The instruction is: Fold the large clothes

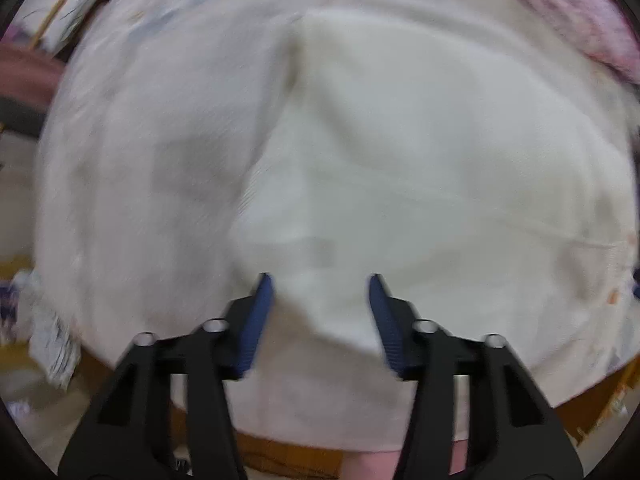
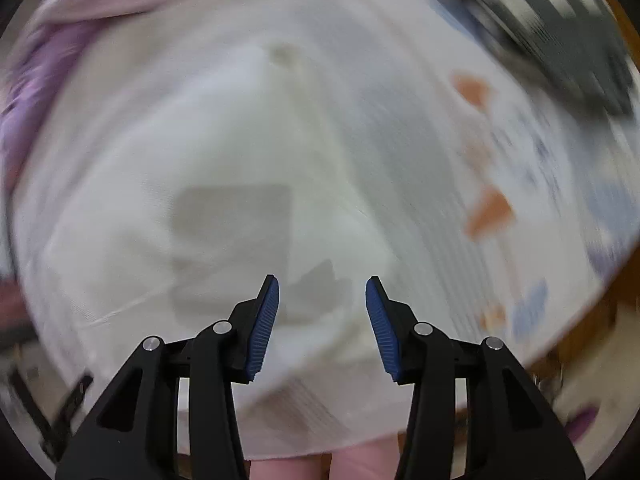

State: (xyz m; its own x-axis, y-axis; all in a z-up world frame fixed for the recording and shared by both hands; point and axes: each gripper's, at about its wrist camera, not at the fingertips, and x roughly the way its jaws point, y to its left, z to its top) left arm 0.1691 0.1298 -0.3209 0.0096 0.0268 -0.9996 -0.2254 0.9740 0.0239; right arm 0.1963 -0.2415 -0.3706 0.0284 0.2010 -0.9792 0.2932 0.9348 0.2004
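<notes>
Now the white garment (image 1: 400,168) lies spread over the counter (image 1: 280,456), filling most of both wrist views, with a folded edge running up its middle and a squarish grey patch (image 2: 232,232), perhaps a label or print showing through, near the right tongs. Both pictures are smeared with motion, so fine detail is hard to read.

The left tongs (image 1: 321,316) stand partly open above the cloth with nothing between the blue ribbed pads (image 1: 256,328). The right tongs (image 2: 322,320) are likewise partly open and empty, pointing down at the cloth.

To do this step well, I would judge that both tongs should pick matching points on one edge, pinch only the top layer, and carry it over together so the fold lands square. Soft woven cloth like this will sag and drag, so a low, even sweep should keep wrinkles out.

Beneath the garment a printed sheet (image 2: 500,160) with orange and blue shapes covers the surface. Pink-purple fabric (image 2: 60,40) lies bunched at the far edge, and a dark striped thing (image 2: 560,32) sits near the other corner; I cannot tell what it is.
</notes>
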